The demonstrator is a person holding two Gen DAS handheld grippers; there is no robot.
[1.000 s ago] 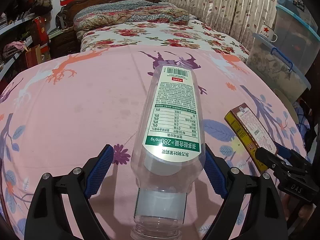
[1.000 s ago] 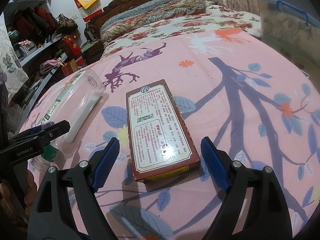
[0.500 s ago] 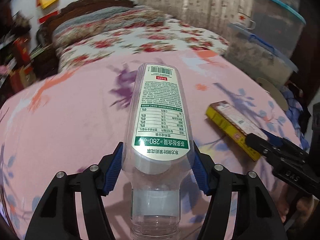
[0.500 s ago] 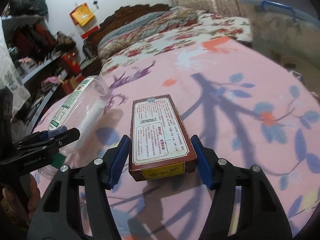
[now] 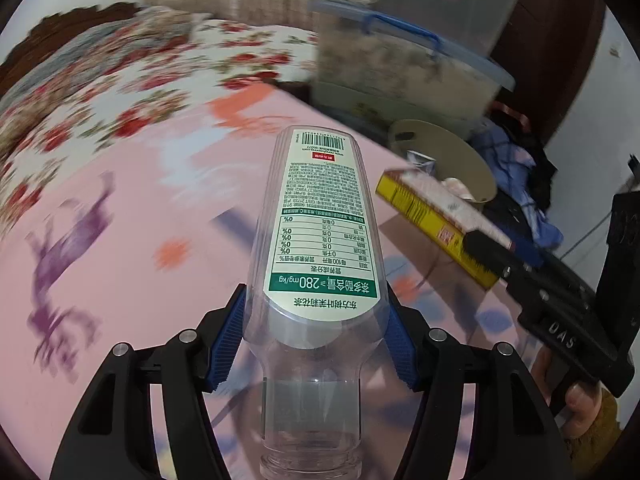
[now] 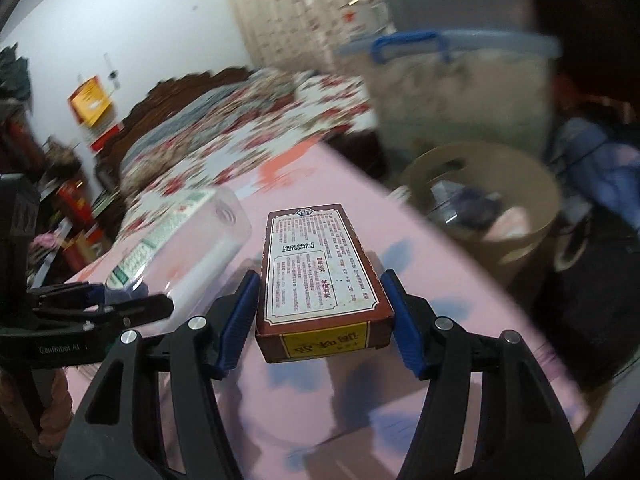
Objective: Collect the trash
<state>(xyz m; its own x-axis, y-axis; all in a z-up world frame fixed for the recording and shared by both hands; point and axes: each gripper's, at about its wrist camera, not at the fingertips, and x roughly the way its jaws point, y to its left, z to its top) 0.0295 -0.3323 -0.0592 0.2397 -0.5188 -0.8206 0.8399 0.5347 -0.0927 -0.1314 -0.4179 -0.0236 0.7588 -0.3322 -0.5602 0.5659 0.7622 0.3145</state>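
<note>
Since a second ago, both grippers have been closed onto their loads and swung across the pink bedspread (image 5: 100, 208) toward its corner, so that the tan waste bin (image 6: 536, 216) beside the bed, then barely seen, is now brought ahead of both. Within that bin some scraps are already seen, though their kind cannot be told through the blur. Next in size, the clear plastic bottle (image 5: 316, 240) is clamped at its shoulder by the left gripper (image 5: 314, 336), neck toward the camera, base pointing away, and is judged to be carried clear of the bedspread. It appears empty and uncapped, so it can be expected to be very light, smooth and somewhat slippery, with thin walls that give under pressure; the stiffer shoulder, where it is now taken, is judged the better hold. Smaller, the brown and yellow carton (image 6: 320, 276) is gripped across its near end by the right gripper (image 6: 320, 320), its printed face up. It is judged light and fairly stiff, its flat card sides offering sure purchase, though an empty carton could be crushed if squeezed hard. Both are held short of the bin and nothing is released yet.
</note>
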